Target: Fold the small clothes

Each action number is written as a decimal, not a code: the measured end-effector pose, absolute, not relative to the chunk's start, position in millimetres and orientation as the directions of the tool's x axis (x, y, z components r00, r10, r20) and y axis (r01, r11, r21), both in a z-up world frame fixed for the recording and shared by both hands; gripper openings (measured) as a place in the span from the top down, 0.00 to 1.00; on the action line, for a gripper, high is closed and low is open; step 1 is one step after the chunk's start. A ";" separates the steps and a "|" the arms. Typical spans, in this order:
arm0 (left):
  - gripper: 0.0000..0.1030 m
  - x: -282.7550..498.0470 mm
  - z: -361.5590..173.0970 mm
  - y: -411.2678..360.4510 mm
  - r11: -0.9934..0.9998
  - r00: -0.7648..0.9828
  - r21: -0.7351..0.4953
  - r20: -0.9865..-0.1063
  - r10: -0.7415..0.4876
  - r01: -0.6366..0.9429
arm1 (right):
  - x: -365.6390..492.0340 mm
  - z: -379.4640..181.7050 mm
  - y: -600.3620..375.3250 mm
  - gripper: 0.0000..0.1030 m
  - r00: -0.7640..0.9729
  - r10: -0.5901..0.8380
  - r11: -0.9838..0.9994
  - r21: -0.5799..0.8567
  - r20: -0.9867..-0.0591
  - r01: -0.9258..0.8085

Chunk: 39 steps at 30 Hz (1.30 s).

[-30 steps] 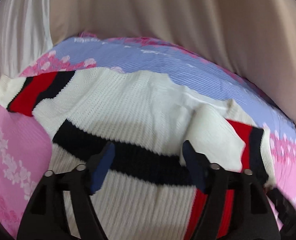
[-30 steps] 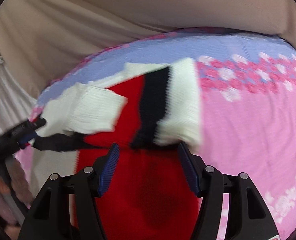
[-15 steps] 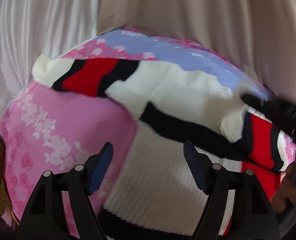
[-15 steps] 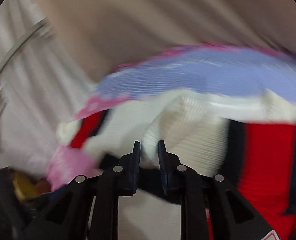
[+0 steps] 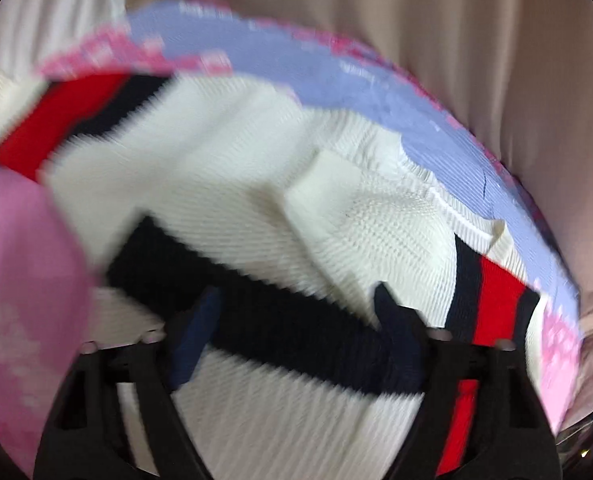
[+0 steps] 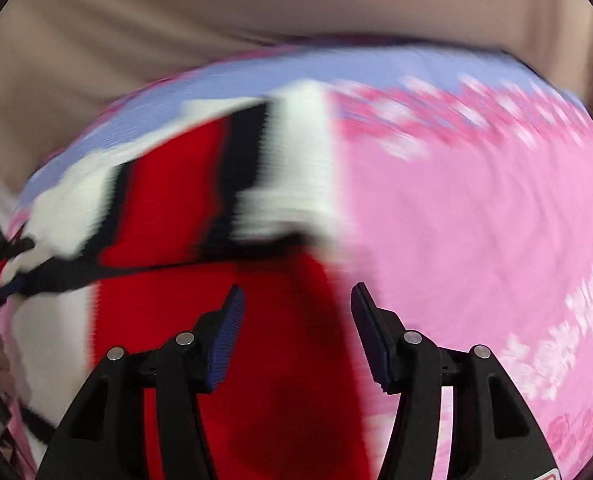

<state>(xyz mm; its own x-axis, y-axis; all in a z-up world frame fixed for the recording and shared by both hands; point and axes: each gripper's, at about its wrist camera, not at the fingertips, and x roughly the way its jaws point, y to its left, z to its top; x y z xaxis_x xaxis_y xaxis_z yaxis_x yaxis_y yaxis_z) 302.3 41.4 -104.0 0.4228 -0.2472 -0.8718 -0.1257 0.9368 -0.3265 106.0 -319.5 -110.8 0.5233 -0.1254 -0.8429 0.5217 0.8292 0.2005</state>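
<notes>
A small white knit sweater (image 5: 224, 184) with black and red stripes lies spread on the bed. Its right sleeve (image 5: 492, 300) with red and black bands lies folded in over the body. My left gripper (image 5: 296, 328) is open and empty, just above the black chest stripe. In the right wrist view the sweater's red part (image 6: 280, 320) and striped sleeve cuff (image 6: 288, 172) lie below my right gripper (image 6: 296, 320), which is open and empty. The left gripper (image 6: 0, 276) shows at that view's left edge. Both views are blurred by motion.
The bed cover is pink with white flowers (image 6: 476, 240) and has a lilac band (image 5: 336, 92) at the far side. Beige and white curtains (image 5: 416, 12) hang behind the bed.
My right gripper has opened and let go of the white sleeve fold, then swung back right over the red part. My left gripper has swung back right over the sweater's middle.
</notes>
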 end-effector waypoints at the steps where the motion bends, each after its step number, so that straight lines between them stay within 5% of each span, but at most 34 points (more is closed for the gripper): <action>1: 0.46 303.0 -104.6 37.0 0.943 0.440 -0.303 -0.872 -0.216 -0.139 | 108.2 -117.4 -328.7 0.46 0.520 -0.110 0.818 0.220 -0.847 0.532; 2: 0.56 303.8 -102.0 33.0 0.949 0.472 -0.286 -0.860 -0.195 -0.129 | 105.2 -118.9 -335.5 0.44 0.541 -0.099 0.816 0.243 -0.835 0.525; 3: 0.79 305.8 -101.4 27.4 0.954 0.476 -0.282 -0.856 -0.202 -0.101 | 109.4 -118.0 -335.4 0.45 0.563 -0.089 0.824 0.256 -0.822 0.505; 6: 0.95 305.9 -95.7 27.7 0.951 0.488 -0.288 -0.850 -0.200 -0.113 | 123.3 -113.3 -338.3 0.87 0.589 -0.044 0.840 0.289 -0.807 0.459; 7: 0.97 304.9 -92.7 30.4 0.951 0.497 -0.285 -0.846 -0.193 -0.116 | 118.7 -109.3 -344.6 0.87 0.603 -0.060 0.833 0.293 -0.795 0.470; 14: 0.97 298.0 -102.1 42.3 0.967 0.466 -0.213 -0.876 -0.126 -0.139 | 85.3 -119.1 -366.4 0.87 0.590 -0.080 0.777 0.320 -0.803 0.542; 17: 0.95 284.2 -93.7 60.0 0.944 0.497 -0.288 -0.850 -0.176 -0.160 | 80.1 -99.8 -356.5 0.74 0.593 -0.085 0.773 0.322 -0.801 0.546; 20: 0.73 269.5 -72.8 105.2 0.915 0.557 -0.342 -0.812 -0.173 -0.213 | 66.8 -78.8 -339.3 0.66 0.612 -0.097 0.800 0.304 -0.785 0.517; 22: 0.52 262.6 -59.4 154.1 0.883 0.603 -0.362 -0.789 -0.120 -0.299 | 55.9 -68.6 -319.1 0.52 0.617 -0.086 0.831 0.285 -0.783 0.478; 24: 0.48 263.0 -56.4 206.6 0.839 0.612 -0.379 -0.788 -0.070 -0.392 | 46.7 -65.4 -292.6 0.49 0.610 -0.058 0.859 0.271 -0.790 0.434; 32: 0.50 296.5 -100.8 368.4 0.611 0.568 -0.447 -0.823 0.006 -0.654 | 35.0 -82.5 -198.3 0.49 0.520 0.089 0.899 0.293 -0.850 0.325; 35: 0.75 317.8 -119.7 384.2 0.566 0.571 -0.499 -0.819 -0.059 -0.657 | 40.3 -84.0 -170.4 0.49 0.501 0.119 0.916 0.290 -0.857 0.279; 36: 0.93 323.4 -124.0 384.4 0.561 0.570 -0.508 -0.818 -0.076 -0.653 | 41.5 -81.9 -163.6 0.49 0.500 0.121 0.924 0.282 -0.857 0.260; 39: 0.93 334.6 -106.9 370.8 0.611 0.605 -0.508 -0.794 -0.058 -0.608 | 39.1 -73.3 -150.3 0.49 0.511 0.095 0.948 0.234 -0.854 0.214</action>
